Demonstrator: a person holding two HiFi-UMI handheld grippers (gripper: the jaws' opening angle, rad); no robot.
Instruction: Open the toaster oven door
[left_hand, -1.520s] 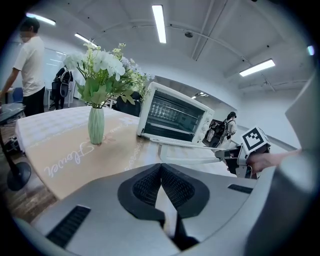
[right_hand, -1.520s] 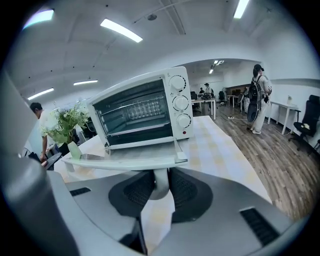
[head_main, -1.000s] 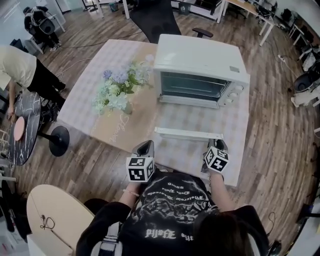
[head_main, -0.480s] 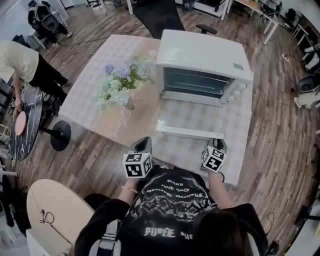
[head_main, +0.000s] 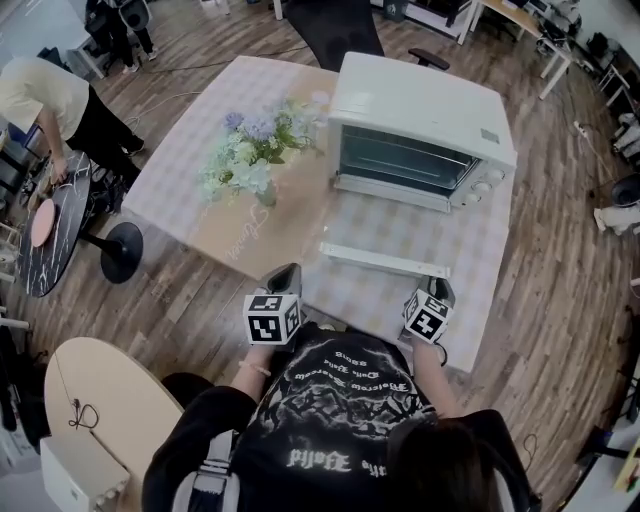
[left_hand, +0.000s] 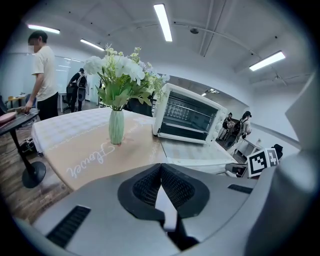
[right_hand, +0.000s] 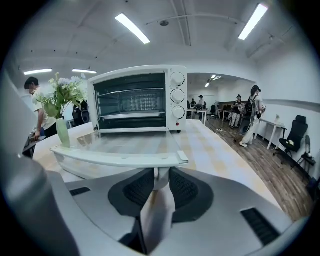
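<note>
The white toaster oven (head_main: 420, 120) stands at the far right of the checked table (head_main: 180, 190). Its glass door (right_hand: 120, 142) lies folded down flat toward me, with the white handle bar (head_main: 385, 260) along its near edge. My right gripper (head_main: 437, 290) is at the handle's right end. In the right gripper view the right gripper (right_hand: 159, 175) is shut on the handle's white end post, just under the bar (right_hand: 115, 159). My left gripper (head_main: 285, 275) hovers at the table's near edge, left of the door. Its pads (left_hand: 150, 182) meet with nothing between them.
A green vase of white and lilac flowers (head_main: 255, 160) stands left of the oven (left_hand: 187, 117). The table's near edge runs just in front of both grippers. A person (head_main: 50, 100) bends over a dark round table (head_main: 50, 235) at the left. A black office chair (head_main: 340, 25) stands behind the table.
The head view has swung, so the table and oven sit higher and more to the right. The left gripper has drifted slightly. The door stays down with the right gripper at its handle.
</note>
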